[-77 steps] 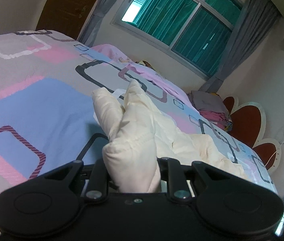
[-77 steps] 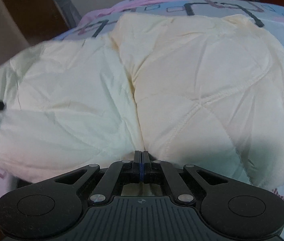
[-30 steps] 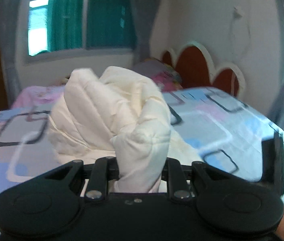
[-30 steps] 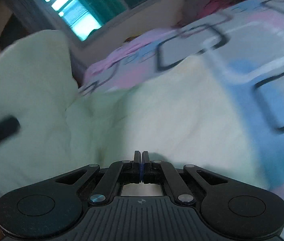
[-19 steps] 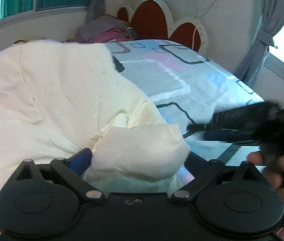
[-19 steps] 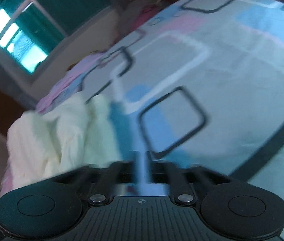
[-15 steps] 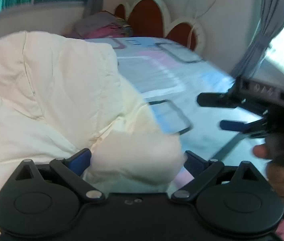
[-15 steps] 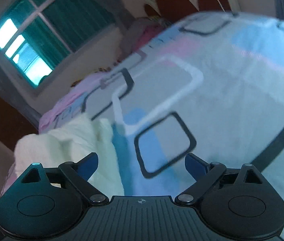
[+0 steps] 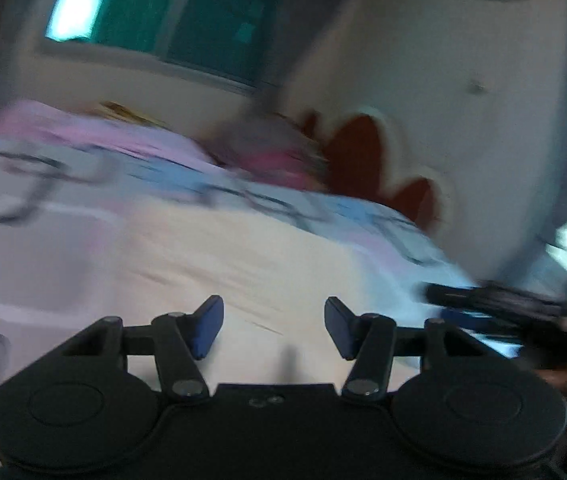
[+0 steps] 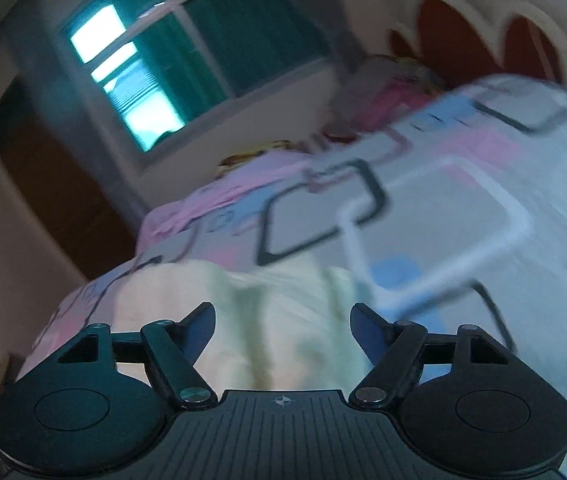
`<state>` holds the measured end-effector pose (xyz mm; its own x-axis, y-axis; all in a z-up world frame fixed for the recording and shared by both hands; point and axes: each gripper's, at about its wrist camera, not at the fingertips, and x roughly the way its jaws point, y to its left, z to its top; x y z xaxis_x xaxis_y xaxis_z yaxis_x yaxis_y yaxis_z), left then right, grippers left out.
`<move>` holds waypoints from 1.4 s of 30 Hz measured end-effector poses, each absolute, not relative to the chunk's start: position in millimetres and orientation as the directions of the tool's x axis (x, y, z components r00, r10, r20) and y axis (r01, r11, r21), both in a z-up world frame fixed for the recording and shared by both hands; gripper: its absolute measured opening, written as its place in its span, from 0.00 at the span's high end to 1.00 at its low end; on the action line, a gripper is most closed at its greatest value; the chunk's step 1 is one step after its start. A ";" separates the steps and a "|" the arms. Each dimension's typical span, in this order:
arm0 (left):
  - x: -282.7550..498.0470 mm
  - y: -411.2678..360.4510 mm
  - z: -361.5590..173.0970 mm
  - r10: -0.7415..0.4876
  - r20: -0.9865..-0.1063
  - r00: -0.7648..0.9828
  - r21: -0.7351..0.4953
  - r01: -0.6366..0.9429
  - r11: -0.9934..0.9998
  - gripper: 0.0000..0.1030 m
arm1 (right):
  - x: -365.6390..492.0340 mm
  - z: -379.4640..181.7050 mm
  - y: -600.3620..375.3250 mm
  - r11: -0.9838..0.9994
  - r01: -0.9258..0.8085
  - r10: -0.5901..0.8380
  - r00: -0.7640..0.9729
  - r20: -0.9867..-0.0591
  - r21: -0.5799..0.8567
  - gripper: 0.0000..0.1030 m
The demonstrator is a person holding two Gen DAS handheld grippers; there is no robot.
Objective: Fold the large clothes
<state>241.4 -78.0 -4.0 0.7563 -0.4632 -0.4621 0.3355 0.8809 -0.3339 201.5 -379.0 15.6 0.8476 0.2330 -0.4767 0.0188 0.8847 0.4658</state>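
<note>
Cream padded garment [image 10: 275,320] is seen lying on the bed [image 10: 463,208], lower centre of both frames, both the left hand-held gripper [image 9: 273,326] and right hand-held gripper [image 10: 283,330] spread apart, empty; judged soft, bulky, best pinched at an edge.

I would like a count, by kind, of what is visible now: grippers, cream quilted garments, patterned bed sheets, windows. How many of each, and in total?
Black two-finger grippers: 2, the left gripper and the right gripper, both open and empty
Cream quilted garment: 1, lying on the bed
Bed sheet with pink, blue and grey rectangles: 1
Window with green curtain: 1
Total: 5
</note>
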 end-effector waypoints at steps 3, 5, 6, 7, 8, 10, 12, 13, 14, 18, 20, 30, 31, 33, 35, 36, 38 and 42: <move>274.3 -48.7 -14.3 -0.421 -0.463 0.780 -0.352 0.274 0.895 0.52 | 239.1 20.4 -356.8 0.919 -0.056 0.263 0.825 -0.500 0.391 0.27; 296.6 -40.9 -24.5 -0.426 -0.473 0.771 -0.383 0.256 0.888 0.56 | 263.7 16.1 -347.3 0.929 -0.088 0.281 0.800 -0.531 0.359 0.27; 303.2 -35.5 -28.6 -0.432 -0.478 0.765 -0.397 0.251 0.883 0.58 | 276.9 11.6 -343.5 0.926 -0.109 0.308 0.772 -0.557 0.362 0.26; 312.5 -34.1 -33.9 -0.442 -0.484 0.755 -0.410 0.250 0.877 0.60 | 287.7 6.6 -341.4 0.920 -0.123 0.334 0.744 -0.579 0.372 0.23; 318.5 -33.6 -37.2 -0.458 -0.488 0.743 -0.419 0.261 0.870 0.60 | 295.8 0.6 -340.3 0.918 -0.126 0.342 0.728 -0.594 0.375 0.23; 327.0 -33.8 -42.7 -0.477 -0.502 0.722 -0.416 0.281 0.865 0.60 | 305.5 -9.4 -337.2 0.913 -0.136 0.363 0.700 -0.615 0.385 0.23; 329.7 -40.9 -46.3 -0.490 -0.521 0.699 -0.412 0.297 0.861 0.66 | 304.5 -15.8 -337.9 0.894 -0.172 0.406 0.700 -0.587 0.414 0.37; 332.8 -45.3 -48.0 -0.499 -0.524 0.691 -0.410 0.308 0.858 0.66 | 301.6 -17.1 -337.4 0.893 -0.179 0.410 0.702 -0.582 0.414 0.71; 339.2 -50.3 -47.6 -0.500 -0.526 0.688 -0.400 0.319 0.859 0.66 | 300.6 -19.2 -336.0 0.906 -0.150 0.380 0.703 -0.601 0.397 0.79; 351.4 -73.0 -49.3 -0.500 -0.547 0.672 -0.330 0.376 0.866 0.66 | 285.1 -27.6 -332.5 0.958 -0.053 0.228 0.734 -0.640 0.281 0.79; 355.6 -88.2 -50.1 -0.489 -0.574 0.657 -0.277 0.406 0.871 0.65 | 281.0 -36.8 -329.5 0.974 -0.006 0.159 0.727 -0.668 0.225 0.79; 368.8 -144.3 -81.7 -0.405 -0.701 0.587 -0.089 0.490 0.867 0.63 | 285.6 -104.1 -341.9 0.972 0.072 0.116 0.676 -0.727 0.223 0.79; 370.0 -146.0 -83.9 -0.398 -0.710 0.581 -0.085 0.490 0.867 0.63 | 286.3 -107.3 -344.0 0.969 0.075 0.123 0.675 -0.728 0.234 0.79; 370.7 -146.9 -86.4 -0.389 -0.720 0.574 -0.077 0.491 0.868 0.63 | 285.9 -111.3 -345.0 0.967 0.078 0.127 0.674 -0.728 0.241 0.79; 368.9 -147.3 -87.1 -0.378 -0.729 0.571 -0.062 0.495 0.867 0.63 | 287.4 -112.0 -342.9 0.970 0.074 0.122 0.670 -0.732 0.230 0.79; 368.3 -147.1 -86.0 -0.375 -0.732 0.569 -0.055 0.499 0.865 0.63 | 287.5 -110.9 -342.6 0.971 0.071 0.123 0.667 -0.735 0.227 0.79; 367.4 -144.7 -81.9 -0.375 -0.736 0.564 -0.054 0.502 0.863 0.63 | 288.2 -104.8 -344.6 0.971 0.063 0.135 0.659 -0.740 0.233 0.79; 340.8 -130.5 -54.3 -0.388 -0.690 0.611 -0.067 0.479 0.875 0.62 | 265.3 -66.4 -352.4 0.975 0.054 0.113 0.721 -0.683 0.217 0.28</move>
